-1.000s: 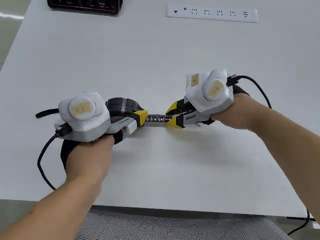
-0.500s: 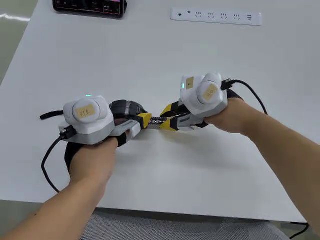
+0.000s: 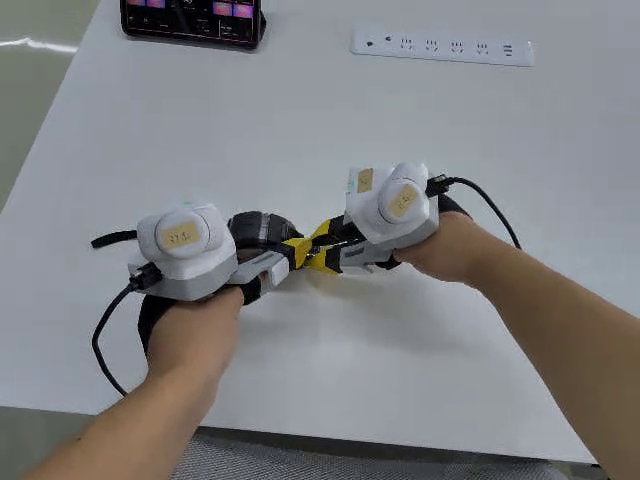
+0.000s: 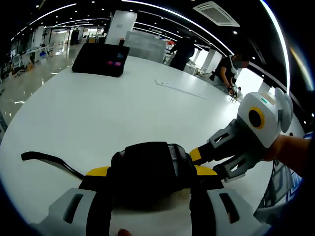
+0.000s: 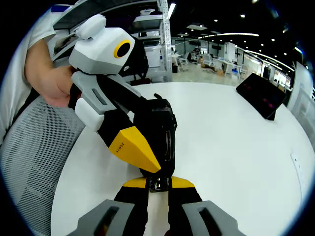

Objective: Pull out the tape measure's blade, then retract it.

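A power strip [image 3: 443, 46] lies at the upper right of the table [image 3: 300, 120], and a dark screen [image 3: 192, 20] at the upper left. The two grippers meet tip to tip at mid-frame. The left gripper [image 3: 287, 247] has its jaws clamped around the tape measure [image 4: 147, 167]. The right gripper [image 5: 158, 182] pinches the blade [image 5: 158, 186] tip at the case's mouth.

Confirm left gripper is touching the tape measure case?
Touching. The left gripper view shows the left gripper with both yellow jaw tips pressed against the sides of the black tape measure case, no gap on either side.
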